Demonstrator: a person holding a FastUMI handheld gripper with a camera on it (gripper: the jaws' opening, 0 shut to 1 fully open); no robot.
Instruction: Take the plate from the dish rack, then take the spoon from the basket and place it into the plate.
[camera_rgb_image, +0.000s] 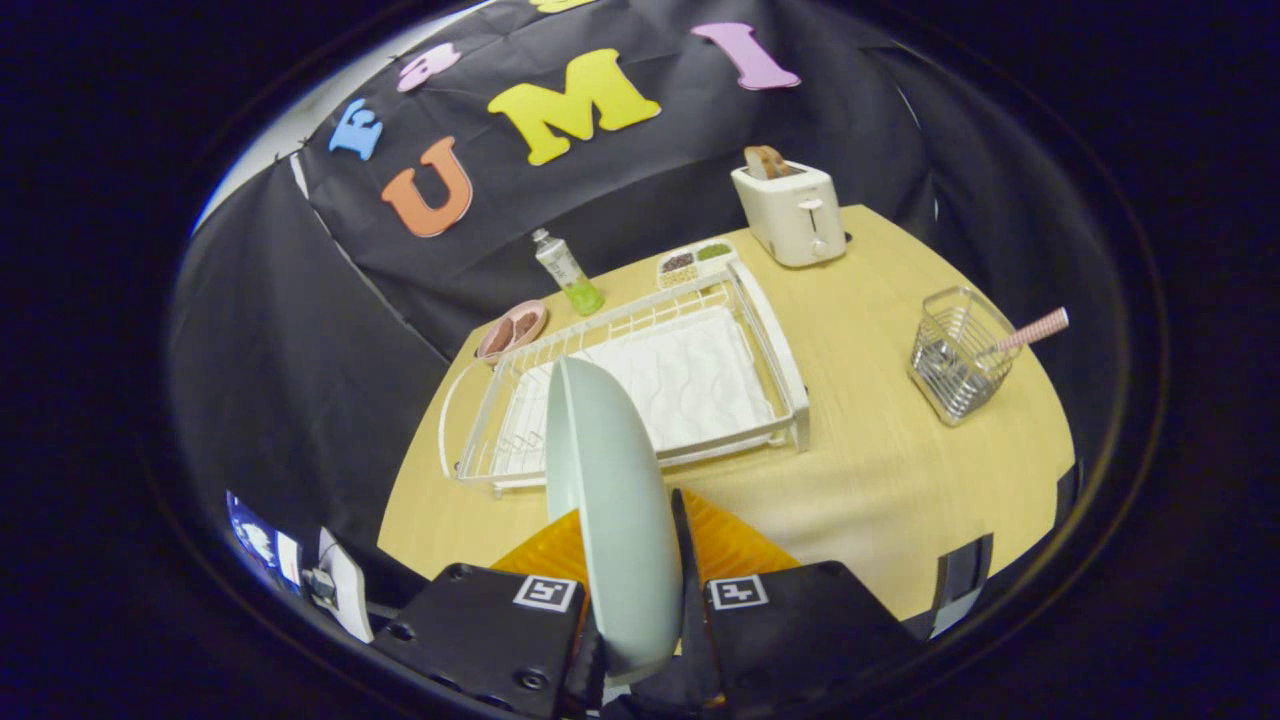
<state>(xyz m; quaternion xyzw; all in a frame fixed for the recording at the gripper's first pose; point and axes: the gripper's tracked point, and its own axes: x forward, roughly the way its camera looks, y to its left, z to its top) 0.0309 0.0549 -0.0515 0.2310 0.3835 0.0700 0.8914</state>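
Plate held on edge above the counter

The tool (630, 560) is clamped on the pale plate (610, 500), both fingers pressing it; dish rack (640, 385) just beyond; spoon (1030, 330) in the wire basket (955, 355) well apart.

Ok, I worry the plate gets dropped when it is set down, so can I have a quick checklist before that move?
1. Grip: gripper has both fingers pressed on the pale green plate, held on edge. Ok.
2. Plate out of the dish rack: it is lifted in front of it. Ok.
3. Free table between rack and wire basket: bare wood. Ok.
4. How deep the fingers sit on the rim: cannot tell.
5. Spoon ready: handle sticks out of the basket. Ok.
6. Toaster and bottle far from the path. Ok.
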